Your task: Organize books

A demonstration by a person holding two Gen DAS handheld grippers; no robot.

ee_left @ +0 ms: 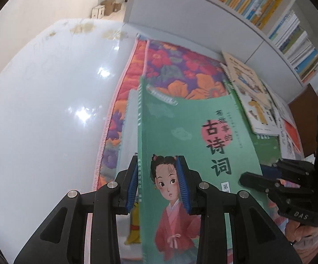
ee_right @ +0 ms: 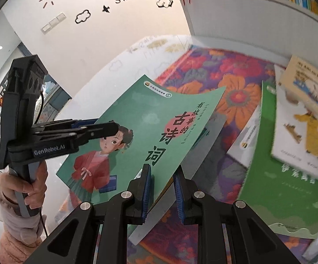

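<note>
The left gripper (ee_left: 159, 182) clamps the green poetry book (ee_left: 194, 145) near its spine; the right gripper (ee_right: 162, 189) straddles its lower edge, jaws apart. The thin cover already sags, so it may slip or crease. At two o'clock, loose picture books (ee_left: 251, 94) clutter the floral mat (ee_left: 176, 66) below the bookshelf (ee_left: 268, 11)

A green book (ee_left: 180, 145) with a girl in red on its cover is held up, tilted. More books (ee_right: 290, 143) lie piled on the flowery mat (ee_right: 202, 70).
</note>
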